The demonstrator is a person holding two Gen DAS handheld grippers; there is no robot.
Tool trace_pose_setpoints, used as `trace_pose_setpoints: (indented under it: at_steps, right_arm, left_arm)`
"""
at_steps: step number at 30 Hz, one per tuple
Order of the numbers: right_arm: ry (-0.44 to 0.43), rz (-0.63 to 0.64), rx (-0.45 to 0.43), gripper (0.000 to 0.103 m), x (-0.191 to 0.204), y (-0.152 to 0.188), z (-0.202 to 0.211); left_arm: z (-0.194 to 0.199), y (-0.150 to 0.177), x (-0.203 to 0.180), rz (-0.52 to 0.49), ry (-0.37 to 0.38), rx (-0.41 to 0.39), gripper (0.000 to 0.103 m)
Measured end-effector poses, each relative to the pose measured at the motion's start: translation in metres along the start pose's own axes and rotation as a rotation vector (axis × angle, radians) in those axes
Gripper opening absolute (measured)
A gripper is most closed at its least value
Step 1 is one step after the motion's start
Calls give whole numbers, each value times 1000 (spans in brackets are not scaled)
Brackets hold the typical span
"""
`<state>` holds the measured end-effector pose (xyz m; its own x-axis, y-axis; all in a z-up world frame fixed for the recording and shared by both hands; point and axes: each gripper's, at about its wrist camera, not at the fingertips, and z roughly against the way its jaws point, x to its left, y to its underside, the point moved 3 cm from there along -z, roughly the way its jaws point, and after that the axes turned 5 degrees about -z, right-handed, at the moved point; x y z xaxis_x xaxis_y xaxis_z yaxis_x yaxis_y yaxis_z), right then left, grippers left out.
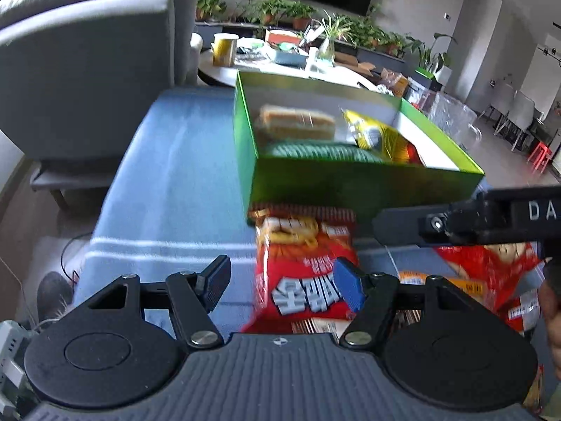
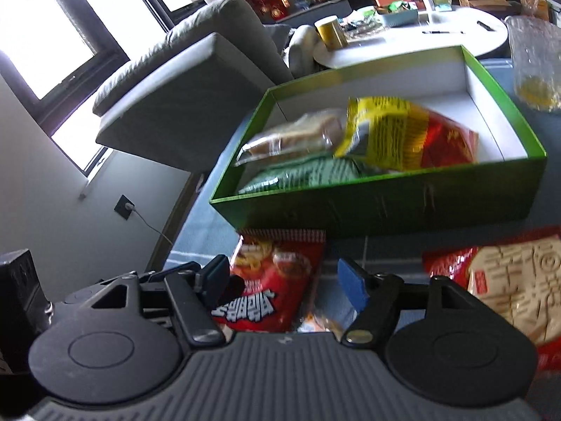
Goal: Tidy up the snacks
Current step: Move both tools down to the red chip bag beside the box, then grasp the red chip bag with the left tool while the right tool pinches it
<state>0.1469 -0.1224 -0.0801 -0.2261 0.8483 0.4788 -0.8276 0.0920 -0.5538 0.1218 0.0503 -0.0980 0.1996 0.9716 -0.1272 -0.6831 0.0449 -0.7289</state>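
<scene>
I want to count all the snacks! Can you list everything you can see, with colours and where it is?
Green box: one, white inside, on the blue cloth.
Sandwich pack: one, clear wrap, in box.
Green packet: one, in box, near front wall.
Yellow-red bag: one, in box.
Red snack bag: one, before the box.
Red-beige bag: one, right of it.
Grey sofa: one, behind.
White round table: one, cluttered.
Left gripper: open, empty.
Right gripper: open, empty.

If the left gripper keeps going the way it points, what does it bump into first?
Probably the red snack bag lying on the blue cloth just ahead of the open left gripper; depth is hard to judge.
</scene>
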Motion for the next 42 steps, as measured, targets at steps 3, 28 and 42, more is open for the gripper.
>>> trace_pose_setpoints:
  at_steps: [3,28,42]
  right_arm:
    - [3,1,8,70,5,4,-2]
    - [36,-90,77,74,0,13,-29]
    - [-5,-37,137,68,13,7,-48]
  left_arm:
    - [-1,8,-3,3,26,12,62]
    - [10,22,10,73,101,-14,53]
    - [9,20,10,64,105,-5,54]
